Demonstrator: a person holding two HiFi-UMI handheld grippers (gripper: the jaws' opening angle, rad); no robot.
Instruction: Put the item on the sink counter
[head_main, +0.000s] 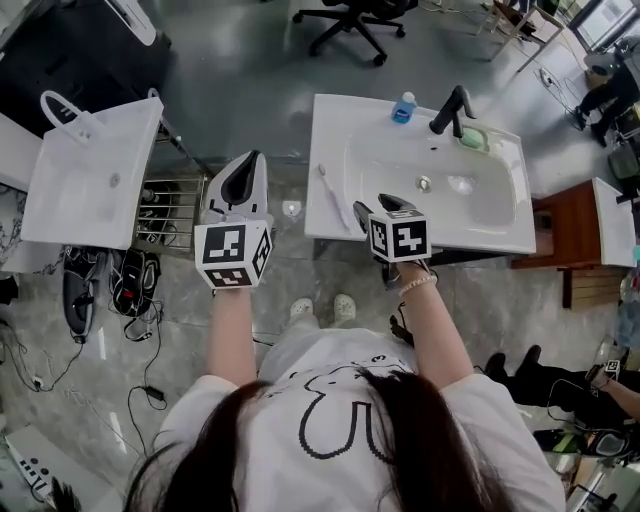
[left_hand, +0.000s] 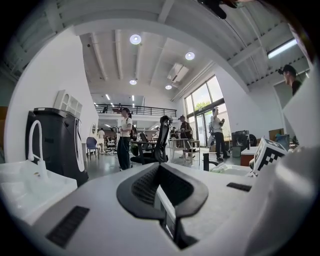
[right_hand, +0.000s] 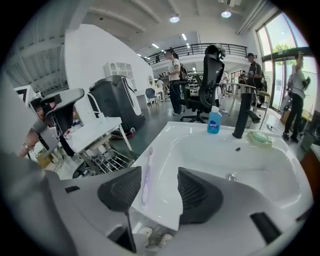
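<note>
A pale pink toothbrush (head_main: 333, 197) lies flat on the left rim of the white sink counter (head_main: 325, 140), pointing away from me. My right gripper (head_main: 380, 208) hovers at the counter's front edge just right of it, jaws open and empty. In the right gripper view the toothbrush (right_hand: 146, 176) shows in the gap between the dark pads (right_hand: 120, 189), resting on the counter (right_hand: 165, 135), untouched. My left gripper (head_main: 243, 172) hangs over the floor between the two sinks, shut and holding nothing; its pads (left_hand: 162, 175) meet.
On the sink's back rim stand a blue bottle (head_main: 403, 108), a black faucet (head_main: 452, 110) and a green soap dish (head_main: 473, 139). A second white basin (head_main: 90, 170) and a metal rack (head_main: 165, 210) are at left. A wooden cabinet (head_main: 565, 240) is at right.
</note>
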